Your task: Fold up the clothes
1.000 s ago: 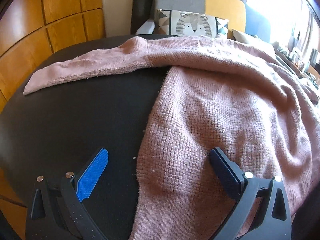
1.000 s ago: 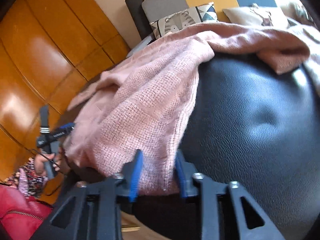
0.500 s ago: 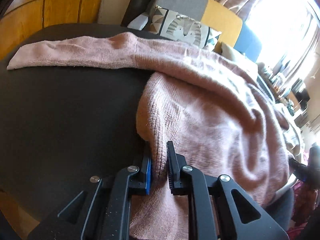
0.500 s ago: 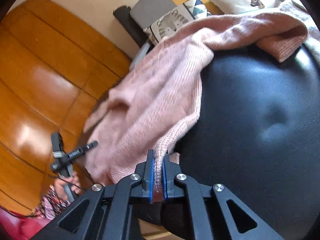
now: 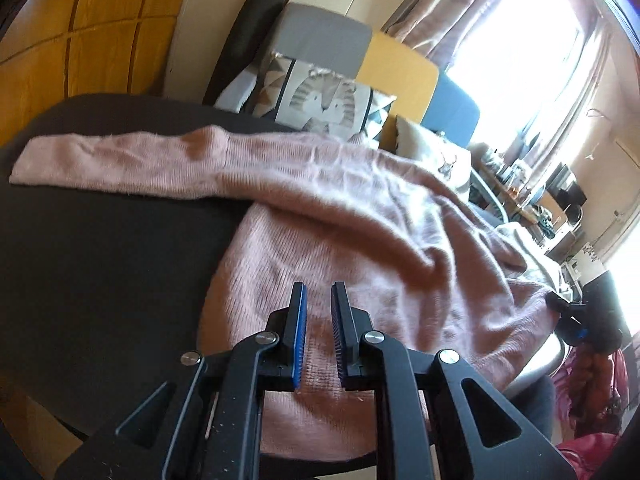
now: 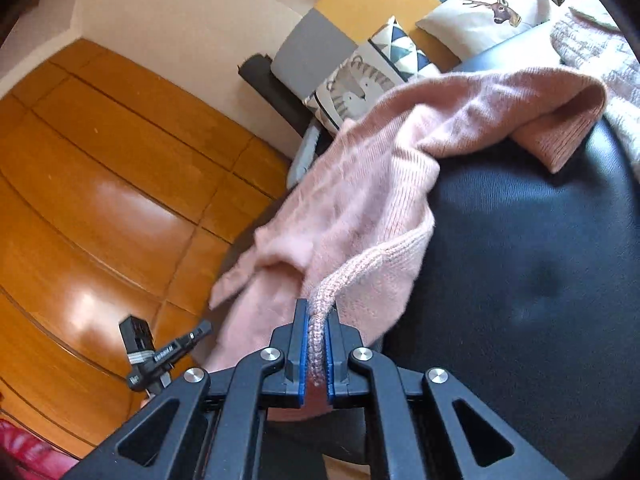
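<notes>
On a black seat (image 5: 100, 248), both grippers, left (image 5: 319, 292) and right (image 6: 317, 308), are clamped on the pink sweater's (image 5: 360, 232) hem.

Home living room: sofa cushions (image 5: 320, 100), curtains (image 5: 480, 12).

Daylight floods from a blown-out window (image 5: 532, 40) up right of the left gripper (image 5: 319, 336); glare streaks the wood panels (image 6: 120, 208); motion blur softens the sweater (image 5: 360, 232); fisheye edges bend dark
</notes>
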`<state>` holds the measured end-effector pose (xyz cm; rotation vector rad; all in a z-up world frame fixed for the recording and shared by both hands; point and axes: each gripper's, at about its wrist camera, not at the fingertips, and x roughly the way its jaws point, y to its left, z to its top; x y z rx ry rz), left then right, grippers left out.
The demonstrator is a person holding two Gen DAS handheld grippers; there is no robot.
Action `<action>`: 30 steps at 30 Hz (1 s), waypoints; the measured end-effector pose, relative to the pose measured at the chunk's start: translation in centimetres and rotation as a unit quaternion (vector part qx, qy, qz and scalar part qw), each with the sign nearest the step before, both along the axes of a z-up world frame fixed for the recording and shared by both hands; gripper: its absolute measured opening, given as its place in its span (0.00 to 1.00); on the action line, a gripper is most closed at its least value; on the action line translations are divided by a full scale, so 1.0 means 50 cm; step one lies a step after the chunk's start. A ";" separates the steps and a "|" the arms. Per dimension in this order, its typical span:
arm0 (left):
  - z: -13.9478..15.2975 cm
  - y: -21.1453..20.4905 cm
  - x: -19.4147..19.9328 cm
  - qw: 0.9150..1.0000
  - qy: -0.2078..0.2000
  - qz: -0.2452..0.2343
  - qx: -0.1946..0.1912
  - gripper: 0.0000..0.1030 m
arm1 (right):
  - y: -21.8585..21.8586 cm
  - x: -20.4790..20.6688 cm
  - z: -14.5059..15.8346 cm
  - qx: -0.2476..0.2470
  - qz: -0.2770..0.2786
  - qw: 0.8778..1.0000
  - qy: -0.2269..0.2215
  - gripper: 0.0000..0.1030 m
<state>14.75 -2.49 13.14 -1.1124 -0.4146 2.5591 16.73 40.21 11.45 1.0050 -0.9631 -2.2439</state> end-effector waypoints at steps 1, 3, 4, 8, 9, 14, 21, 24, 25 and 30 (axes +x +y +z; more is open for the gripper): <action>0.009 -0.002 0.003 1.000 0.004 0.001 0.001 0.13 | 0.006 0.001 0.008 -0.003 -0.003 1.000 0.003 0.05; 0.016 -0.003 0.005 1.000 0.009 0.004 -0.012 0.13 | 0.019 0.002 0.024 -0.007 -0.009 1.000 0.007 0.05; 0.012 -0.003 0.001 1.000 0.007 0.010 -0.029 0.13 | 0.026 0.003 0.034 -0.002 -0.013 1.000 0.010 0.05; -0.059 0.002 -0.030 0.996 -0.049 0.018 -0.072 0.13 | 0.037 -0.004 0.030 0.061 -0.026 0.998 -0.006 0.05; -0.083 0.004 -0.040 0.995 -0.065 0.016 -0.074 0.14 | 0.037 -0.007 0.018 0.075 -0.027 0.997 -0.017 0.05; -0.159 -0.010 -0.086 0.993 -0.110 0.005 -0.052 0.18 | 0.035 -0.011 -0.066 0.078 -0.029 0.994 -0.068 0.14; -0.147 -0.037 -0.113 0.993 -0.103 0.020 -0.053 0.24 | 0.039 0.009 -0.122 0.022 -0.024 0.996 -0.088 0.36; -0.136 -0.028 -0.108 0.993 -0.084 0.012 -0.087 0.46 | 0.022 0.007 -0.126 0.051 -0.015 0.994 -0.090 0.38; -0.137 -0.024 -0.107 0.992 -0.080 0.007 -0.094 0.60 | 0.017 0.005 -0.128 0.058 -0.011 0.994 -0.090 0.39; -0.164 0.004 -0.113 0.989 -0.080 -0.017 -0.122 0.68 | 0.005 -0.010 -0.142 0.037 -0.012 0.995 -0.088 0.39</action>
